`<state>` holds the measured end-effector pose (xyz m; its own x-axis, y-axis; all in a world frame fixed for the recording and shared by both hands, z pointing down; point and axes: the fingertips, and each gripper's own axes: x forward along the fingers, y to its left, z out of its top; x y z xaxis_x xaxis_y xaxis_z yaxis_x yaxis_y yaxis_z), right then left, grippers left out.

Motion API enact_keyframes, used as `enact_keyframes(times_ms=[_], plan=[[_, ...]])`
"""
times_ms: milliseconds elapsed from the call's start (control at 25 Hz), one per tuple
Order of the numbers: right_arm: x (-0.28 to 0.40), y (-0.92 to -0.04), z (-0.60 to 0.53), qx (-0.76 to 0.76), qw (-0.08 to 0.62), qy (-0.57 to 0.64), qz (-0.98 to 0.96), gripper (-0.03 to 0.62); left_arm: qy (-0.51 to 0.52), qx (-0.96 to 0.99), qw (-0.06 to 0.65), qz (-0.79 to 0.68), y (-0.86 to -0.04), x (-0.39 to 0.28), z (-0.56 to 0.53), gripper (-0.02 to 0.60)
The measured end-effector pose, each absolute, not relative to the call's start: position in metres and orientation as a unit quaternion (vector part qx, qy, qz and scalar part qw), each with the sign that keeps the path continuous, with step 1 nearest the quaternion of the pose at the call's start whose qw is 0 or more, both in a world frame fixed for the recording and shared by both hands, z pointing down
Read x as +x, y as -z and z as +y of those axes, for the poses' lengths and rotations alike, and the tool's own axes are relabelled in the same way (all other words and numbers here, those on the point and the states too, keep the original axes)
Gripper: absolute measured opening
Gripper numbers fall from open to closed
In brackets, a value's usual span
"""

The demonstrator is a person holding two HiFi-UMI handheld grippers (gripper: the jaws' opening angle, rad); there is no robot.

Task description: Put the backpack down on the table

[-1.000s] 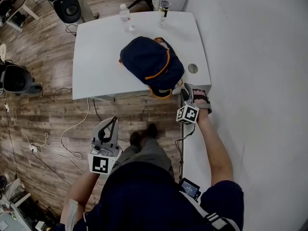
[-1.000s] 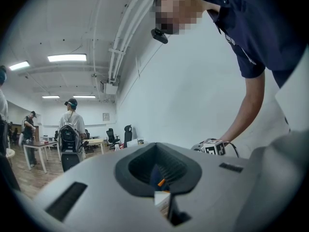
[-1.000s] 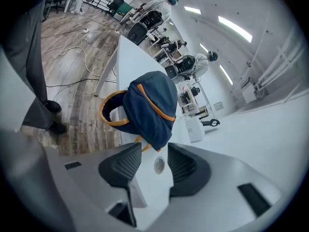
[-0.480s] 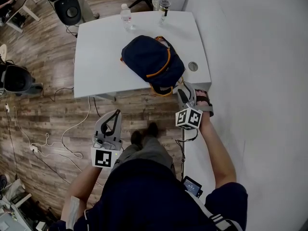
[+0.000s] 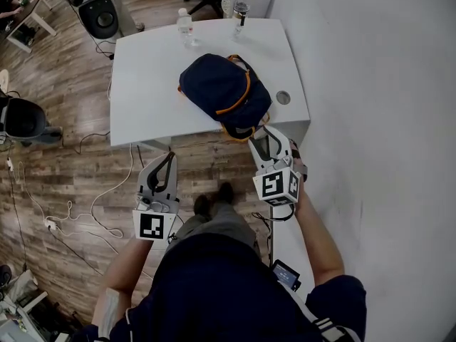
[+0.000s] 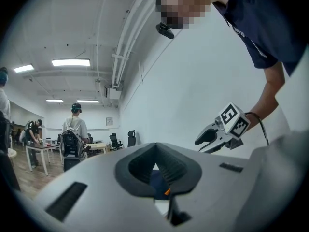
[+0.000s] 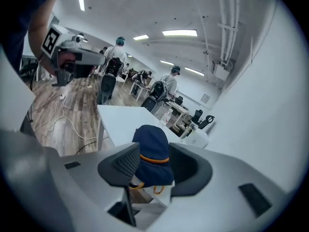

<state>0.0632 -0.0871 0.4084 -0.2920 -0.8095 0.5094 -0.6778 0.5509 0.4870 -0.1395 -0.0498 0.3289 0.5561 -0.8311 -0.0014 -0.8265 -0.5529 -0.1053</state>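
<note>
The navy backpack [image 5: 224, 91] with orange trim lies on the white worktop [image 5: 149, 84], toward its near right corner, with its lower end and orange loops over the near edge. Just short of that end hovers the right hand-held gripper [image 5: 269, 138], jaws spread and empty, the pack framed beyond them. The left hand-held gripper [image 5: 169, 159] hangs over the wooden floor [image 5: 71, 155], well apart, jaw tips pressed together. A water bottle [image 5: 185, 26] stands at the worktop's far edge.
</note>
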Motion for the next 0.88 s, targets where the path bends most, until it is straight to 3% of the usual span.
enact_keyframes(times_ms=[560, 880], plan=[[0.002, -0.331, -0.056, 0.506, 0.169, 0.005, -0.846, 0.127, -0.024, -0.874, 0.063, 0.481, -0.3, -0.182, -0.055, 0.003], [-0.019, -0.321, -0.034, 0.52, 0.14, -0.026, -0.842, 0.118, -0.038, -0.876, 0.067, 0.477, -0.296, -0.197, -0.051, 0.003]])
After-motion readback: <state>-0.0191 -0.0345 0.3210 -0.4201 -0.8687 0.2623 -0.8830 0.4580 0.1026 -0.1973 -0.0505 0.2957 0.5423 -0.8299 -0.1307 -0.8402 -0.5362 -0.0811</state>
